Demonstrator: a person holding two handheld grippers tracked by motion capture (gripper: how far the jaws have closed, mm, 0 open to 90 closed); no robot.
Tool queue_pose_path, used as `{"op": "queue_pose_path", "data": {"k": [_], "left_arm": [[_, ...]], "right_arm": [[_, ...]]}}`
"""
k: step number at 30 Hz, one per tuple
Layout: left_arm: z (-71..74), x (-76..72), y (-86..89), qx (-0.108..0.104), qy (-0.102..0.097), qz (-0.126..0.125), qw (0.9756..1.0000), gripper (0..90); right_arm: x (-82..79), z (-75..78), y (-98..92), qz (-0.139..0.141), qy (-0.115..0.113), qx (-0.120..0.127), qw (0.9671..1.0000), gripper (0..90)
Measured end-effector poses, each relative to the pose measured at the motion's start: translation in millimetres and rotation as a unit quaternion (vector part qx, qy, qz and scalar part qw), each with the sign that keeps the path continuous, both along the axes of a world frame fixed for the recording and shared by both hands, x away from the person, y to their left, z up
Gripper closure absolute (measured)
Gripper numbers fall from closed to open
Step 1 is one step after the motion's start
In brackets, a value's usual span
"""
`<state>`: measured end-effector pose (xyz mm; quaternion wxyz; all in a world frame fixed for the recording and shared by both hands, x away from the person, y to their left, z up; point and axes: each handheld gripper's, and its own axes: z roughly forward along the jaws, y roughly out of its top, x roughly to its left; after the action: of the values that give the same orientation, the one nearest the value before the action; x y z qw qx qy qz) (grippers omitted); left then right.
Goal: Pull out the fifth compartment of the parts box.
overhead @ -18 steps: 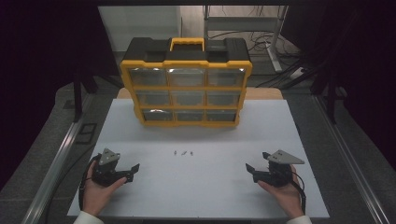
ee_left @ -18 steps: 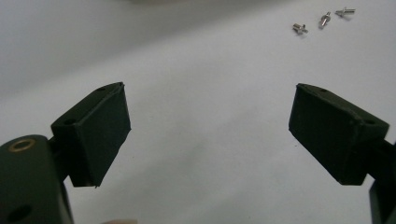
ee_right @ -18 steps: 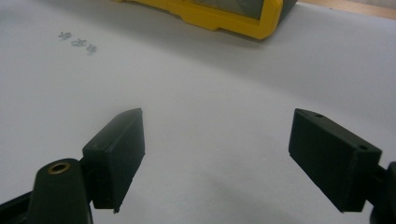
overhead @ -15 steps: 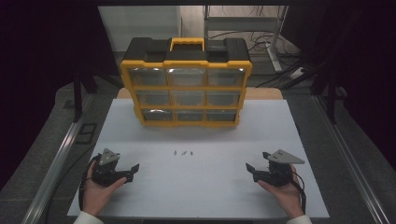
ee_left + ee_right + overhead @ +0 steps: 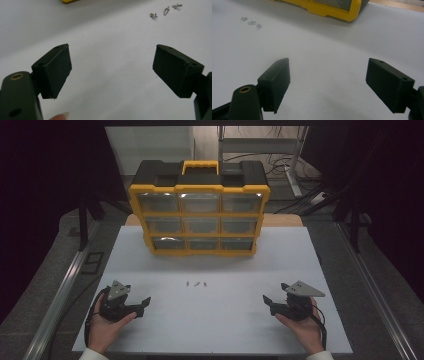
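Nothing has shifted since a moment ago — we hold both grippers at rest near the front edge of the white surface (image 5: 150, 250), so the work is not yet begun. Our left gripper (image 5: 144, 302) and right gripper (image 5: 267, 300) both stand spread wide with nothing between the jaws. The three screws (image 5: 196, 283) lie between us and the organizer (image 5: 199, 209), well apart from either gripper. We can read no label or writing anywhere.
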<state>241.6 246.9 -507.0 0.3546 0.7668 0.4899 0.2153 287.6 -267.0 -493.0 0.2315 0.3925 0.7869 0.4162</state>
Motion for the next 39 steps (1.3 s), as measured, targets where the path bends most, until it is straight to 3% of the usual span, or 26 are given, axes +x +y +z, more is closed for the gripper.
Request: {"op": "queue_pose_path", "data": {"k": [6,10,15,16,20,25,30,39], "left_arm": [[1.2,-0.2,0.2,0.005,-0.015,0.001,0.9999,15.1],[1.1,1.7,0.0,0.012,-0.015,0.002,0.9998,15.0],[4.3,2.4,-6.8,0.038,-0.021,-0.004,0.9991,15.3],[6.1,2.6,-8.4,0.052,-0.024,-0.013,0.9982,15.5],[9.4,4.7,-13.0,0.062,-0.036,-0.02,0.9972,15.8],[12.3,3.3,-20.3,0.092,-0.057,-0.033,0.9935,15.8],[13.1,0.6,-28.8,0.13,-0.074,-0.046,0.9877,15.6],[12.9,-2.6,-35.4,0.155,-0.089,-0.056,0.9823,15.1]], "right_arm": [[1.1,-1.4,-0.2,0.0,0.003,-0.003,1.0,20.4],[1.4,-2.2,-0.9,-0.001,0.004,-0.002,1.0,20.4],[-2.2,-1.2,-3.2,-0.001,0.003,0.002,1.0,20.6],[-2.1,-1.5,-3.4,-0.001,0.003,0.002,1.0,20.6],[-1.0,-3.4,-3.3,-0.005,0.008,-0.002,1.0,20.7],[-1.9,-4.3,-3.7,-0.008,0.008,-0.006,0.9999,20.8],[-2.6,-4.7,-4.1,-0.007,0.008,-0.008,0.9999,20.8],[-3.5,-5.2,-4.2,-0.008,0.009,-0.011,0.9999,20.8]]}}
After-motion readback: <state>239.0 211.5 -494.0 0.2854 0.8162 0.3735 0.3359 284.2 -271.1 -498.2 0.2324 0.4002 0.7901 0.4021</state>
